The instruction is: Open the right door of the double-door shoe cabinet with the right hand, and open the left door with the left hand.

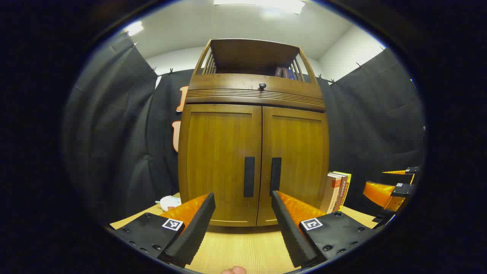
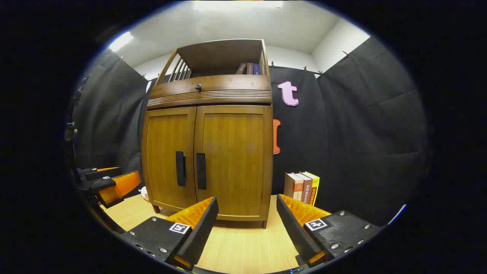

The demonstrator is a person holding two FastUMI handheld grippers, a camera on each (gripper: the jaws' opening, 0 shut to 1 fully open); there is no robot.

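Note:
A brown wooden shoe cabinet stands on a light wooden table, both doors closed. The left door and right door each carry a dark vertical handle beside the centre seam. My left gripper is open, a short way in front of the doors, holding nothing. My right gripper is open too, in front of the right door's lower part and apart from it. The right gripper appears at the left gripper view's right edge, and the left gripper at the right gripper view's left edge.
Above the doors sit a drawer with a round knob and an open shelf holding books. Upright books stand right of the cabinet. A small white object lies at its left. Black cloth walls surround the table.

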